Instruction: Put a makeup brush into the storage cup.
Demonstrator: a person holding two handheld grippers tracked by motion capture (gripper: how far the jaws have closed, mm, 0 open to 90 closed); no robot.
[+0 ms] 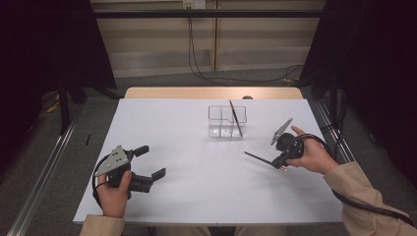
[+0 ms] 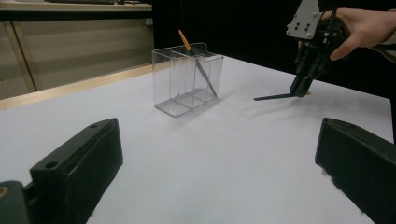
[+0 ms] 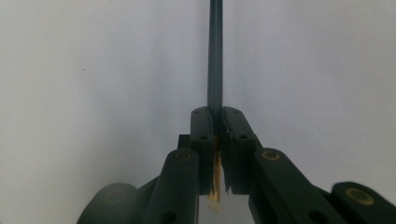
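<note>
Pinching a dark pencil [image 1: 258,158], my right tongs [image 1: 282,163] sit at three o'clock on the bench [image 1: 196,196]; its wooden end is half hidden between the jaws. My left tongs [image 1: 152,167], at eight o'clock, stand spread, holding nothing. Another pencil [image 1: 235,118] leans in the clear holder [image 1: 216,123] at twelve; its compartment is unclear.
</note>
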